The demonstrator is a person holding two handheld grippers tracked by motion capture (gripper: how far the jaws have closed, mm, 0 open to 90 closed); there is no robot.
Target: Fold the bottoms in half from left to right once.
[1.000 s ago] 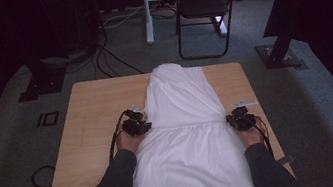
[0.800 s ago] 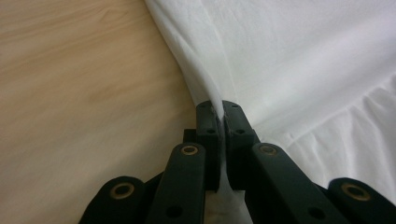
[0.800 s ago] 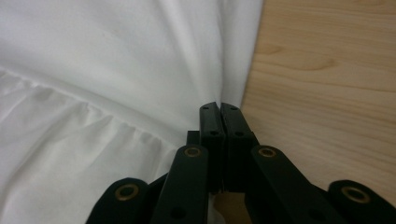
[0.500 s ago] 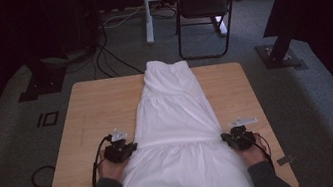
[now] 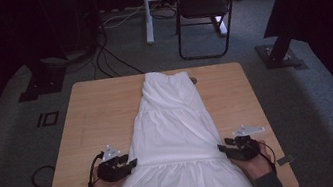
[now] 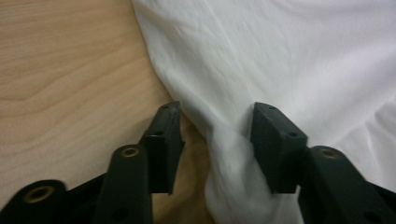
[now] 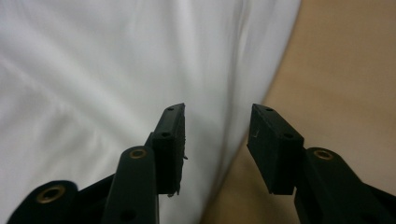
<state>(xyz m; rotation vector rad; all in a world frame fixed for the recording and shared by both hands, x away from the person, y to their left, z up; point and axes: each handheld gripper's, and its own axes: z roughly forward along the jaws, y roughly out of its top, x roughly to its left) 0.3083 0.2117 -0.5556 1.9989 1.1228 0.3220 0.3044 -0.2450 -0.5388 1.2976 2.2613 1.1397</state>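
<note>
— Two hand-held grippers at work? Where?

— Yes, two. Left hand-held gripper (image 5: 131, 164) at the left edge of the white garment (image 5: 175, 127), right hand-held gripper (image 5: 222, 148) at its right edge, both low on the wooden surface (image 5: 102, 114), near the front edge.

— Jaws?

— Spread on both. Seen along the left hand-held gripper (image 6: 215, 128), a fold of the garment's (image 6: 289, 60) edge between the jaws, cloth against the right-hand jaw, not pinched. Seen along the right hand-held gripper (image 7: 215, 128), the garment's (image 7: 93, 70) edge running up between the jaws, bare wood (image 7: 345, 70) beyond; also unpinched.

— And the cloth itself?

— One garment, laid lengthwise down the middle of the surface, narrow end close to the far edge, wide end spilling over the near edge between the person's forearms. One seam across at gripper level, another farther up.

— Room to move?

— Broad bare strips of wood on each side of the garment, wider toward the far corners. Tighter near the front corners, close to both grippers.

— Beyond the surface?

— One dark chair (image 5: 204, 9) well behind it, grey carpet (image 5: 327, 98) all round, cables (image 5: 108, 57) on the floor at far left.
</note>
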